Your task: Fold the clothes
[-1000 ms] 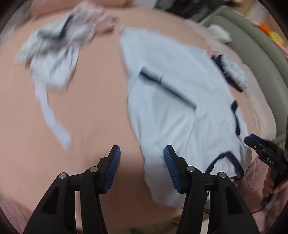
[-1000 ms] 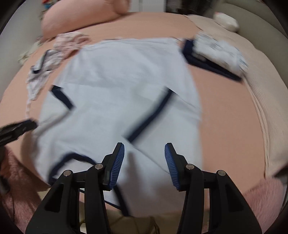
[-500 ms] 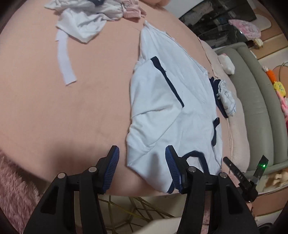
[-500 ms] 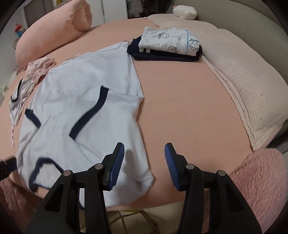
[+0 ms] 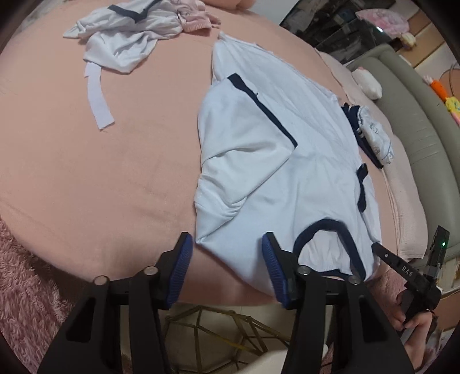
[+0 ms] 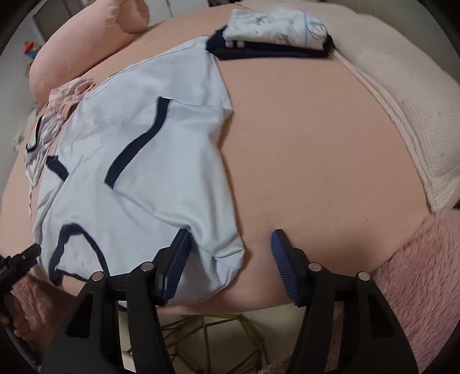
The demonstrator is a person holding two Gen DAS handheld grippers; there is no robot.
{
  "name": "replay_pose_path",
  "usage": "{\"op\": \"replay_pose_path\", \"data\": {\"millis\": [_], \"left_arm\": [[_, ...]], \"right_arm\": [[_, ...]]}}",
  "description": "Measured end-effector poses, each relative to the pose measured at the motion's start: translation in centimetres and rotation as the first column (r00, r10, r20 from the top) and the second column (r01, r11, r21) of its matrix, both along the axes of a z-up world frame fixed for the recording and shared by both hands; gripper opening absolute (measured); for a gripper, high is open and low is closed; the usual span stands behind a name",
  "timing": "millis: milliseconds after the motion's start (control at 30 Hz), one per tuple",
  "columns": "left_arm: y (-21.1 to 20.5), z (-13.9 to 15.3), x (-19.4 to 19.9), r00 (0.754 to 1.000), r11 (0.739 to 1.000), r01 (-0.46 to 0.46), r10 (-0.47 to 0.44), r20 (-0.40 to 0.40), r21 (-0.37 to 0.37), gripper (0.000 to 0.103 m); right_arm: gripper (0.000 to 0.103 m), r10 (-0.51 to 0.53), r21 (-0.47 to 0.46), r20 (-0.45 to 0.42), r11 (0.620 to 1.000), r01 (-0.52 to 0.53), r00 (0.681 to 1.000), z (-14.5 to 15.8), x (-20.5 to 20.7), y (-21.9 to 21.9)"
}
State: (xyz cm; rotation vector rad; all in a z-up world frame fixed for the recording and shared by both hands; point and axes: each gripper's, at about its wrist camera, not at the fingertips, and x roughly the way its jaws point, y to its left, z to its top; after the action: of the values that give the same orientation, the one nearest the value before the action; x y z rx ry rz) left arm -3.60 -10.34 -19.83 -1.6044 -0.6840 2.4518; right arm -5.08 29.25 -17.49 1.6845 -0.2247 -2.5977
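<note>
A pale blue T-shirt (image 5: pixel 287 172) with navy trim lies flat on the pink bed, both sleeves folded inward, collar (image 5: pixel 325 230) at the near edge. It also shows in the right wrist view (image 6: pixel 149 161). My left gripper (image 5: pixel 225 270) is open, at the shirt's near left shoulder corner. My right gripper (image 6: pixel 230 264) is open, its jaws either side of the shirt's near right shoulder corner. Neither holds cloth.
A crumpled white garment (image 5: pixel 123 37) and pink cloth (image 5: pixel 195 20) lie at the far left. A folded stack of clothes (image 6: pixel 276 37) sits beyond the shirt. A cream blanket (image 6: pixel 408 95) covers the right side. A pink pillow (image 6: pixel 86 49) is behind.
Both grippers have pulled back toward the bed's near edge and lowered to the shirt's shoulder corners. The shirt has not moved.
</note>
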Motion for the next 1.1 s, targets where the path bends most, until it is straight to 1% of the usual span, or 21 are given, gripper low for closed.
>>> {"op": "replay_pose_path", "data": {"millis": [100,133,167,233,267,300,333,367,400,467,500,533,567,600,633,700,800,900,967,1033,1100], "left_arm": [[-0.2,-0.2,-0.1,1.0,1.0,-0.015,0.015,-0.008,0.014,0.045],[-0.3,-0.2,-0.1,1.0,1.0,-0.02,0.02,-0.01,0.018,0.039],[-0.1,-0.1,-0.2,1.0,1.0,-0.016,0.017,-0.014,0.02,0.026],[0.2,0.0,-0.2,1.0,1.0,-0.001,0.002,-0.018,0.028,0.026],[0.3,-0.1,-0.2,1.0,1.0,-0.002,0.002,-0.016,0.027,0.026],[0.3,-0.2,-0.1,1.0,1.0,-0.001,0.001,-0.015,0.028,0.026],[0.4,-0.3,-0.1,1.0,1.0,0.001,-0.001,-0.014,0.03,0.026],[0.4,-0.4,-0.1,1.0,0.999,0.003,-0.003,-0.013,0.032,0.029],[0.4,-0.5,-0.1,1.0,0.999,0.006,-0.005,-0.012,0.034,0.032],[0.4,-0.7,-0.1,1.0,0.999,0.01,-0.01,-0.01,0.037,0.038],[0.5,-0.8,-0.1,1.0,0.999,0.012,-0.012,-0.009,0.039,0.042],[0.8,-0.7,-0.2,1.0,1.0,0.017,-0.017,-0.012,0.02,0.042],[1.3,-0.5,-0.3,1.0,1.0,0.025,-0.025,-0.019,-0.011,0.04],[1.6,-0.3,-0.3,0.999,0.999,0.024,-0.025,-0.026,-0.045,0.022],[1.5,-0.2,-0.1,0.999,0.998,0.016,-0.017,-0.031,-0.056,0.016],[0.7,0.2,0.3,0.999,1.0,0.001,-0.001,-0.036,-0.017,0.01],[-0.1,1.4,1.1,0.998,1.0,-0.004,0.003,-0.063,-0.018,0.008],[0.0,2.0,1.8,0.998,0.999,0.003,-0.006,-0.057,-0.039,0.008],[0.2,2.0,2.4,0.999,0.998,0.022,-0.023,-0.027,-0.055,0.008],[0.1,1.8,3.0,0.999,0.999,0.032,-0.032,0.003,-0.035,0.008],[0.1,1.8,3.5,0.999,0.999,0.047,-0.047,0.025,-0.022,0.008]], "right_arm": [[0.053,0.037,-0.003,-0.005,0.999,-0.037,0.999,0.0,0.3,-0.7],[0.054,0.038,-0.001,-0.002,0.999,-0.038,0.999,-0.1,0.2,-0.8],[0.055,0.032,-0.001,-0.006,0.999,-0.032,0.999,-0.3,0.0,-0.8],[0.061,0.025,0.015,-0.033,1.0,-0.024,0.999,-1.1,-0.2,-1.2],[0.062,0.034,0.044,-0.038,0.999,-0.032,0.999,-1.2,-0.2,-1.7],[0.053,0.05,0.064,-0.041,0.997,-0.047,0.998,-0.9,-0.3,-2.0],[0.045,0.067,0.052,-0.042,0.997,-0.065,0.997,-0.6,-0.2,-2.1],[0.035,0.078,0.03,-0.037,0.997,-0.077,0.996,-0.4,0.1,-2.0],[0.03,0.083,0.009,-0.031,0.997,-0.082,0.996,-0.3,0.5,-1.7],[0.029,0.071,-0.027,-0.02,0.997,-0.071,0.997,-0.6,0.5,-1.1],[0.031,0.058,-0.043,-0.012,0.997,-0.058,0.998,-0.9,0.1,-0.9],[0.033,0.05,-0.047,-0.012,0.998,-0.05,0.999,-1.1,-0.2,-0.9],[0.036,0.053,-0.032,-0.021,0.998,-0.054,0.998,-1.1,-0.5,-1.2],[0.036,0.069,0.001,-0.028,0.998,-0.069,0.997,-1.1,-0.5,-1.7],[0.034,0.089,0.034,-0.032,0.996,-0.088,0.995,-1.1,-0.3,-2.3],[0.01,0.119,0.021,-0.036,0.993,-0.118,0.992,-0.6,0.3,-2.6],[0.009,0.136,-0.013,-0.033,0.991,-0.136,0.99,0.2,1.2,-2.2],[0.009,0.134,-0.05,-0.05,0.989,-0.137,0.99,1.4,2.1,-1.4],[0.009,0.142,-0.058,-0.052,0.988,-0.145,0.988,1.5,2.3,-1.6],[0.009,0.146,-0.068,-0.051,0.987,-0.149,0.988,1.7,2.4,-1.7],[0.009,0.121,-0.101,-0.06,0.987,-0.126,0.991,2.2,2.8,-0.9]]}}
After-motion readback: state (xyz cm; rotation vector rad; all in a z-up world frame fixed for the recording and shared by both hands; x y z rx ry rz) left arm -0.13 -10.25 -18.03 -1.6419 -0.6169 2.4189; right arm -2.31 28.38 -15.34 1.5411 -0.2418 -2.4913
